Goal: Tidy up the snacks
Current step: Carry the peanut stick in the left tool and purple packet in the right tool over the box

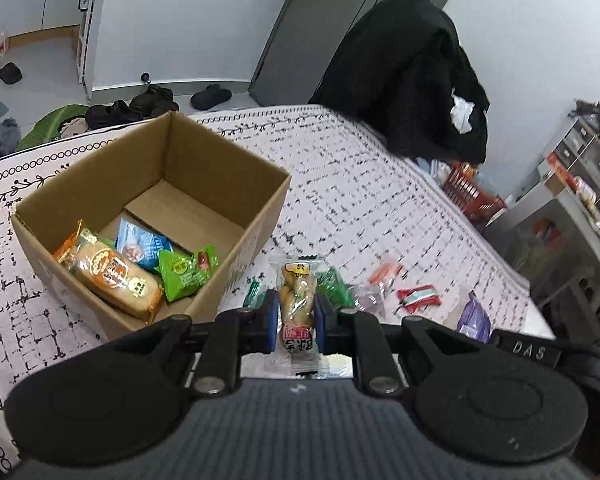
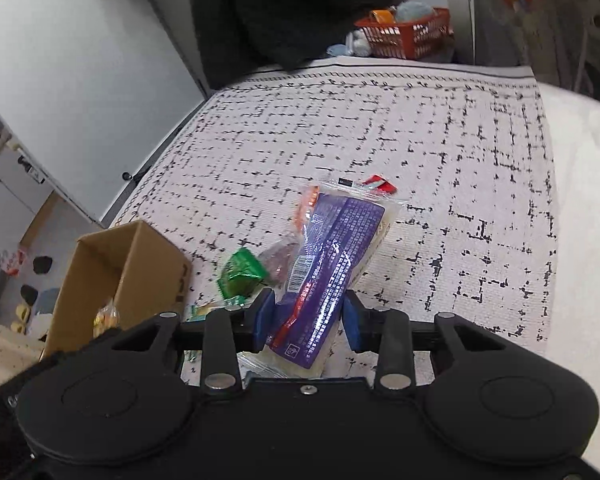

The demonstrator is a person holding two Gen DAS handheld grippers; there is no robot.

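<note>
My left gripper [image 1: 297, 320] is shut on a clear snack packet [image 1: 298, 300] with yellowish pieces inside, held upright just right of the open cardboard box [image 1: 260, 208]. Inside the box lie an orange cake packet [image 1: 114, 276], a blue packet [image 1: 142, 245] and a green packet [image 1: 186, 274]. My right gripper [image 2: 309, 318] is shut on a long purple snack packet [image 2: 332, 256], lifted above the patterned cloth. On the cloth below lie a green packet [image 2: 242, 274], a dark packet [image 2: 280, 260] and a red-and-white packet [image 2: 378, 184]. The box's corner [image 2: 140, 264] shows at left in the right wrist view.
Loose snacks lie on the cloth right of the box: a red-and-white packet [image 1: 418, 298], an orange one [image 1: 386, 271], a purple one [image 1: 474, 316]. A black coat on a chair [image 1: 412, 76] stands at the far table edge, an orange basket [image 2: 408, 34] behind it.
</note>
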